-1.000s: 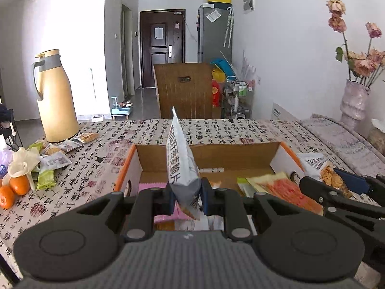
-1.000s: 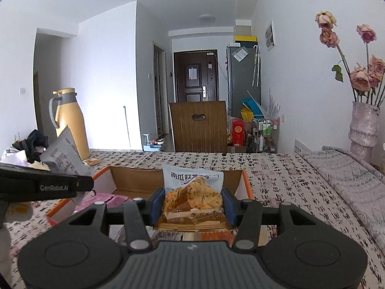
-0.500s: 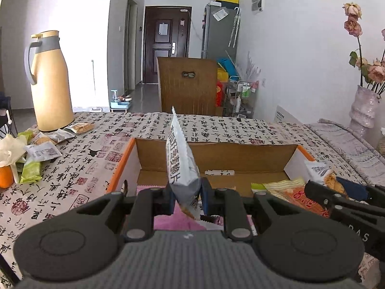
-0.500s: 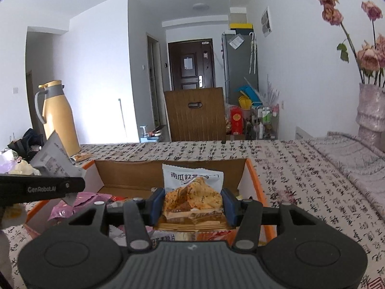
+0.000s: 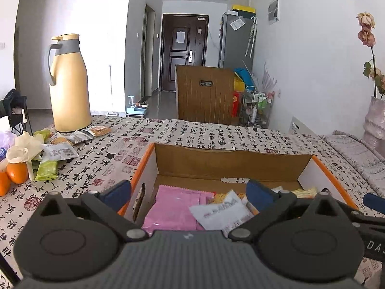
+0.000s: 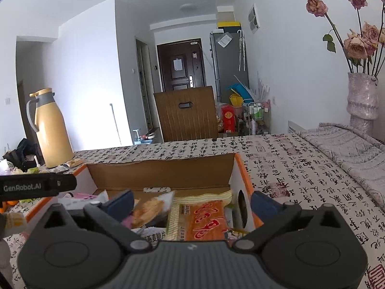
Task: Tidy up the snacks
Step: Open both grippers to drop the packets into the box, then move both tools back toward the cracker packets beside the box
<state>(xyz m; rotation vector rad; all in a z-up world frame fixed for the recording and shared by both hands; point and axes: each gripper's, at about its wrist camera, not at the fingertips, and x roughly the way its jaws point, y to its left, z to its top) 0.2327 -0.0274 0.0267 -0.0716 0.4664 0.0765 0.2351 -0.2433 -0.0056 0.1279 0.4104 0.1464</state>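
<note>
An open cardboard box with an orange rim sits on the patterned tablecloth. My left gripper hangs over its left half with jaws opening wide. Below them, untouched, a white snack packet lies on a pink packet. My right gripper is over the box's right half, jaws also opening. A yellow-orange snack bag lies loose below them beside a red-orange packet. No pad presses on anything.
A yellow thermos jug stands at the far left, with loose snack packets and oranges near it. A vase of dried roses and a grey folded cloth are on the right. A wooden chair back rises behind the table.
Both grippers have opened and let go. The white packet dropped from the left one and the yellow-orange bag from the right one into the box. Both hands sank slightly.
</note>
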